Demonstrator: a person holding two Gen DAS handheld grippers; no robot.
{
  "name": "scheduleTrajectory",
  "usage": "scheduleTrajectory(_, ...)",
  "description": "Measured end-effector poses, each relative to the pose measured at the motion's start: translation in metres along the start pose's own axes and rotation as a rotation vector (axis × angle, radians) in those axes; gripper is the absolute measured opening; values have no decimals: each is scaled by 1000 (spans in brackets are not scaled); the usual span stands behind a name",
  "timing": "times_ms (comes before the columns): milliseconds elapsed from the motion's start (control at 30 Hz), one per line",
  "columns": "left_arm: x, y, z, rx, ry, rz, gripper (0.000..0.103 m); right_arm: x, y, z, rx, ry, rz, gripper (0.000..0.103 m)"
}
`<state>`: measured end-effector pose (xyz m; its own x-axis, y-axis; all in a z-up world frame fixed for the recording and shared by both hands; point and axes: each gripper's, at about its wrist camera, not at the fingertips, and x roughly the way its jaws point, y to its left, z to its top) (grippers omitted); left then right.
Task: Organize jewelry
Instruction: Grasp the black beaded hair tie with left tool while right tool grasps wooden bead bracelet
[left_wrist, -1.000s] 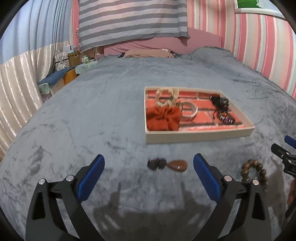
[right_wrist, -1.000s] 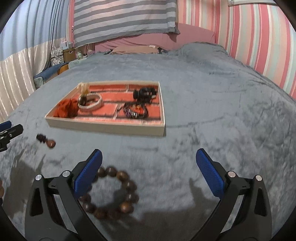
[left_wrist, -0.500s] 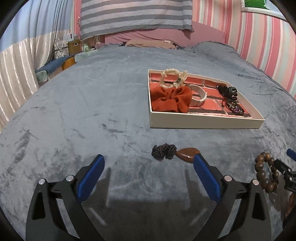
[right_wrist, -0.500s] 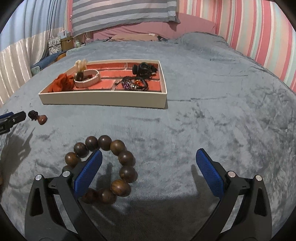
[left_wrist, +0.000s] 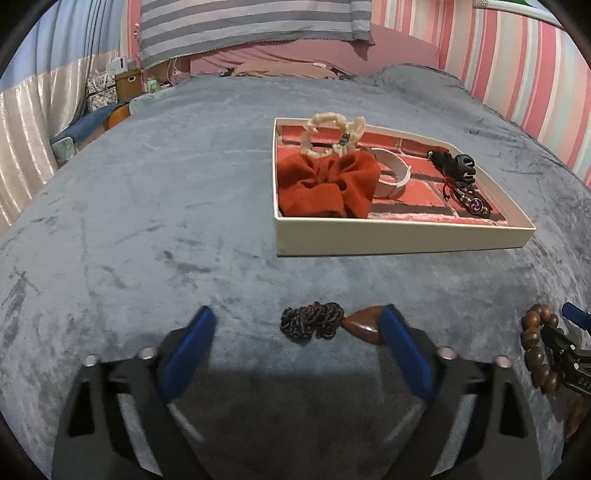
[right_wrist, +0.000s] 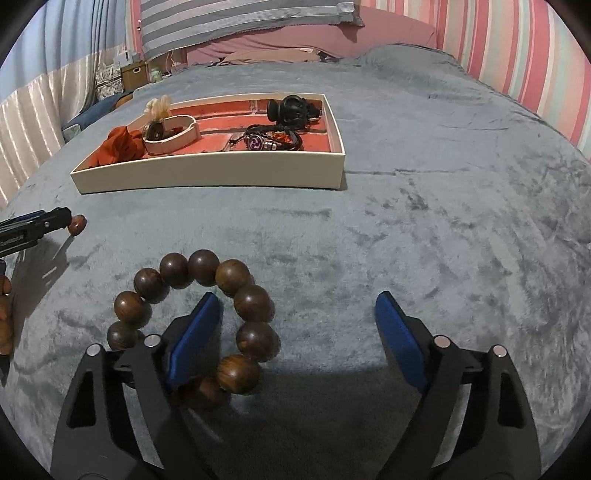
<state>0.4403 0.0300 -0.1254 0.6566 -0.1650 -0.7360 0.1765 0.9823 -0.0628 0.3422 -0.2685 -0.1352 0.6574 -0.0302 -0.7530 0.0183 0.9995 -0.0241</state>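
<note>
A wooden pendant (left_wrist: 364, 325) on a bunched dark cord (left_wrist: 310, 324) lies on the grey blanket. My left gripper (left_wrist: 297, 350) hangs low over it with its jaws closing. The cord sits between the pads and the right pad (left_wrist: 404, 354) reaches the pendant's edge, with no grip. A brown bead bracelet (right_wrist: 243, 306) lies under my right gripper (right_wrist: 297, 332), whose jaws are also closing. The left pad (right_wrist: 195, 339) stands inside the bead ring, and the ring's right side lies between the pads, untouched. A cream tray (left_wrist: 402, 240) (right_wrist: 210, 173) holds scrunchies, a white bangle, a black clip and a charm bracelet.
The grey plush blanket (right_wrist: 424, 221) covers a wide bed. A striped pillow (left_wrist: 251, 26) and a pink striped wall stand behind, and curtains and boxes (left_wrist: 122, 79) are at the far left. A finger of the left gripper (right_wrist: 48, 221) shows at the right wrist view's left edge.
Both grippers have sunk toward the blanket and their jaws have narrowed. The pendant now lies between the left pads. The right gripper's left pad has come down inside the bead ring.
</note>
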Motion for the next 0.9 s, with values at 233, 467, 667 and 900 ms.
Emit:
scheduleTrajectory(233, 2, 1, 1, -7, -5, -42, 46, 1, 6, 0, -24, -2, 26, 61)
scheduleTrajectory(467, 3, 1, -1, -11, -2, -56, 33, 1, 12, 0, -45, 0, 64, 41)
scheduleTrajectory(667, 0, 0, -2, -1, -11, -48, 31, 2, 15, 2, -46, 3, 95, 26)
scheduleTrajectory(900, 0, -3, -2, 4, -15, -41, 30, 0, 17, 2, -52, -7, 105, 20)
